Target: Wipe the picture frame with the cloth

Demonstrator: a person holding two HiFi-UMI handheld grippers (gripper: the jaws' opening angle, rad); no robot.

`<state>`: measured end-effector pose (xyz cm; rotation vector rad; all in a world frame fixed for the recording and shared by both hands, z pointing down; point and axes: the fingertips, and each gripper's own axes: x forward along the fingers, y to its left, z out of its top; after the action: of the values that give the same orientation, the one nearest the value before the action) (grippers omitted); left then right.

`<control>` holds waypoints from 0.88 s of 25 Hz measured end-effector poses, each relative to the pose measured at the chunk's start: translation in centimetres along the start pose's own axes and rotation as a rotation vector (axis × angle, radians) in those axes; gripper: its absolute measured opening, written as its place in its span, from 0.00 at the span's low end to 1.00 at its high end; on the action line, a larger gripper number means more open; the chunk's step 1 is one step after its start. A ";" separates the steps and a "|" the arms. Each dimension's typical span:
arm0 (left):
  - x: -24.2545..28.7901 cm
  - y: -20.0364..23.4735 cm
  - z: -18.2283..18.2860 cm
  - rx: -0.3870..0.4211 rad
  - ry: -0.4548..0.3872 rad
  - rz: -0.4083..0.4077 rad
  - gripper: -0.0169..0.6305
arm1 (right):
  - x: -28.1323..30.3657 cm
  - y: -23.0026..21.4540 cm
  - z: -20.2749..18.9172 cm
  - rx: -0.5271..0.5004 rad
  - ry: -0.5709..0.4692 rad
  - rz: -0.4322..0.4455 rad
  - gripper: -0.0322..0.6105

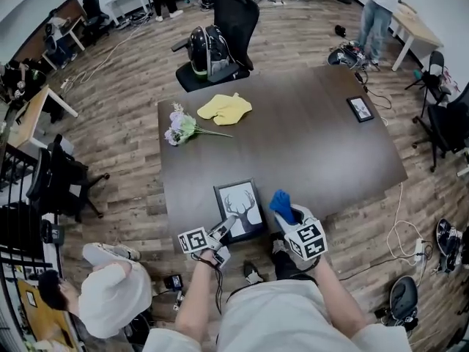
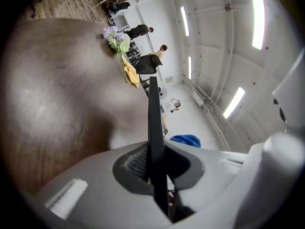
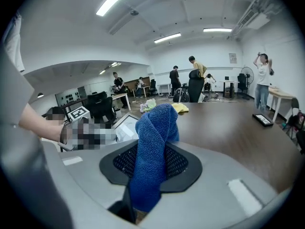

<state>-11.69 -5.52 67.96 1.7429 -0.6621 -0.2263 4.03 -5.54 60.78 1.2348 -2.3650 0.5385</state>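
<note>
Frame lies at the near edge of the table, directly in front of us, with its deer print facing up. We hold its near left corner in the left gripper, whose jaws are clamped on the rim. We judge that this grip steadies the frame for wiping. Just right of the frame, the right gripper is clenched on the blue cloth. The cloth stands up out of the jaws, probably so that a free fold can meet the glass. Cloth and frame appear apart, so we judge that wiping is not yet under way. Farther out on the table lie flowers and a yellow rag, well apart from the work.

Only the left gripper view shows the grip itself: the rim runs edge-on as a thin dark bar between the jaws. Only the right gripper view shows the cloth pinched between its jaws, with the frame beyond to the left. Only the head view gives the layout of both grippers against the frame.
</note>
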 end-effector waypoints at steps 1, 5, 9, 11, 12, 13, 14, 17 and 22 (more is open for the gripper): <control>-0.9 -0.1 0.0 0.010 -0.006 0.000 0.16 | 0.2 0.7 0.3 -0.006 -0.007 0.006 0.22; -4.4 0.1 -0.4 0.042 -0.028 0.013 0.16 | 0.6 3.2 0.3 -0.006 -0.019 0.013 0.22; -6.2 -0.3 -1.6 0.001 -0.044 -0.024 0.16 | 0.1 5.0 -0.7 0.011 -0.018 -0.008 0.22; -6.9 0.3 -2.1 0.041 -0.035 -0.007 0.16 | -0.3 5.6 -1.3 0.016 -0.016 -0.018 0.22; -7.1 0.5 -2.4 0.056 -0.030 -0.004 0.16 | -0.6 5.8 -1.7 0.020 -0.015 -0.024 0.22; -7.3 0.5 -2.8 0.062 -0.025 -0.009 0.16 | -0.8 6.0 -2.0 0.025 -0.016 -0.031 0.22; -7.5 0.6 -3.1 0.063 -0.021 -0.015 0.16 | -0.9 6.1 -2.3 0.031 -0.017 -0.037 0.22; -7.7 0.5 -3.7 0.063 -0.014 -0.022 0.16 | -1.2 6.2 -2.7 0.049 -0.022 -0.050 0.22; -8.1 0.2 -4.4 0.067 0.001 -0.024 0.16 | -1.4 7.0 -3.1 0.063 -0.024 -0.055 0.22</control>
<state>-16.28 2.52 67.88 1.8161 -0.6543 -0.2219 -0.52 0.73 61.57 1.3377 -2.3426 0.5879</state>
